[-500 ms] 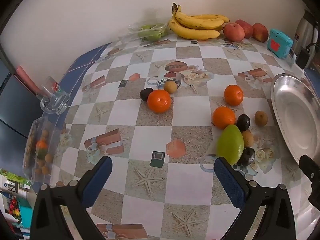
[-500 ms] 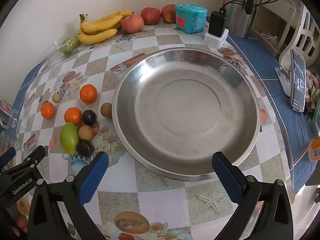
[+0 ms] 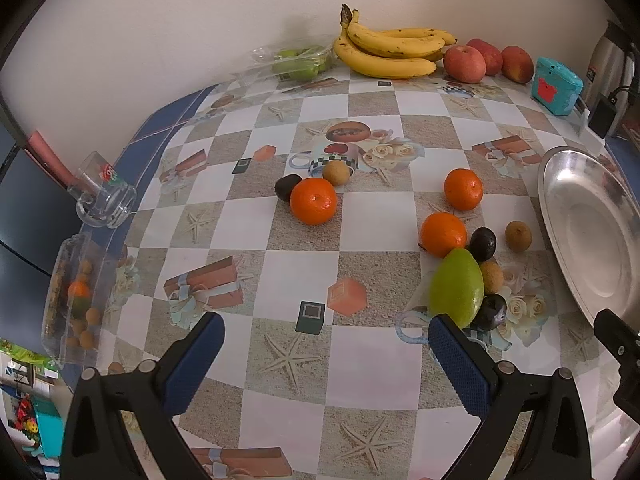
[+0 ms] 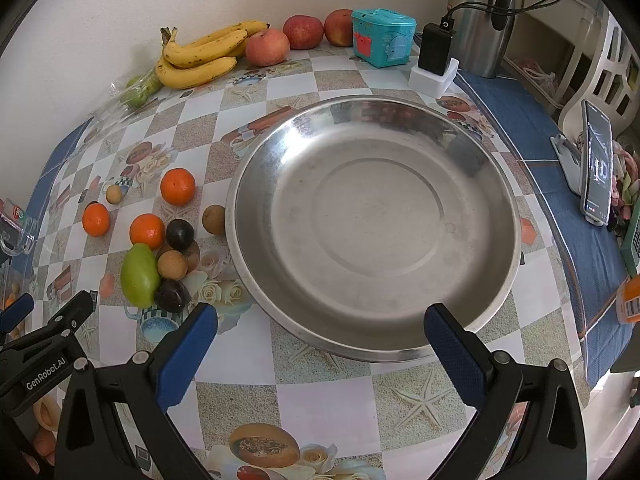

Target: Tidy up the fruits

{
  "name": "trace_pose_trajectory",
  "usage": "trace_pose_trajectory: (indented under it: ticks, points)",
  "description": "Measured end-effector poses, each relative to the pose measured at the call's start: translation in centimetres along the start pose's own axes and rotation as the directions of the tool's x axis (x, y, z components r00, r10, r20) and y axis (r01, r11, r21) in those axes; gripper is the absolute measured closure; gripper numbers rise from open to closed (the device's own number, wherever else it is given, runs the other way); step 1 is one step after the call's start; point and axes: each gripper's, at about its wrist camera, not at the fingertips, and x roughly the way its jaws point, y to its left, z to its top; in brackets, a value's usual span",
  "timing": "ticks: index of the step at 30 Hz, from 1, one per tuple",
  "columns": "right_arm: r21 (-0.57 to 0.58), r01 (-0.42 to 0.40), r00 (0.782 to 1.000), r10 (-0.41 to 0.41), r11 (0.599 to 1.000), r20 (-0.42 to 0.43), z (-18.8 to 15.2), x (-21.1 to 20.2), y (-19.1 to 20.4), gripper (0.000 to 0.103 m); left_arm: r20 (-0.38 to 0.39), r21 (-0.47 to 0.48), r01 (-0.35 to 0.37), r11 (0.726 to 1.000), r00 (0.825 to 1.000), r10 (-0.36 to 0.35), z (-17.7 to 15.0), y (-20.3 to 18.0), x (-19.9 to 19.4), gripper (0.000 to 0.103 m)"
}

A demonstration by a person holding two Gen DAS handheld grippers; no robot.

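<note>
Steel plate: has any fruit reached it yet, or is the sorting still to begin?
Nothing is done: the plate is bare. Nothing is in hand: the left gripper and right gripper are open, holding nothing. Oranges, the green fruit and the small fruits remain on the table.

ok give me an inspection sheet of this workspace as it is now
surface: table under a checked printed cloth
job's things: steel dish with nothing in it; three oranges, green mango, dark and tan small fruits loose left of it
clutter: bananas, apples, teal box, glass mug, clear fruit box
grippers: left gripper and right gripper open, holding nothing
cables: black leads at the charger by the kettle
surroundings: phone on a stand, white wall
</note>
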Motion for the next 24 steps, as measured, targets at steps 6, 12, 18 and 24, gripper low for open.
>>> trace_pose_trajectory:
  ticks: [6,12,18,24]
  points:
    - [0.001,0.001,1.0,-0.001,1.0,0.0,0.0,-0.03,0.03,0.0,0.008,-0.001,0.005,1.0,1.0,-0.005,-0.03,0.05,-0.14,0.0]
    - [0.0,0.001,1.0,-0.001,1.0,-0.001,0.0,-0.04,0.0,0.0,-0.02,0.009,0.02,1.0,1.0,-0.02,-0.03,-0.02,0.07,0.0]
    - [0.0,0.001,1.0,-0.001,1.0,-0.001,0.02,-0.03,-0.03,0.0,0.003,0.014,0.023,1.0,1.0,-0.023,0.01,-0.09,0.11,0.0]
    - [-0.001,0.001,1.0,-0.001,1.0,-0.002,0.02,-0.02,-0.06,0.0,0.016,0.01,0.03,0.999,0.999,-0.03,-0.03,-0.15,0.08,0.0]
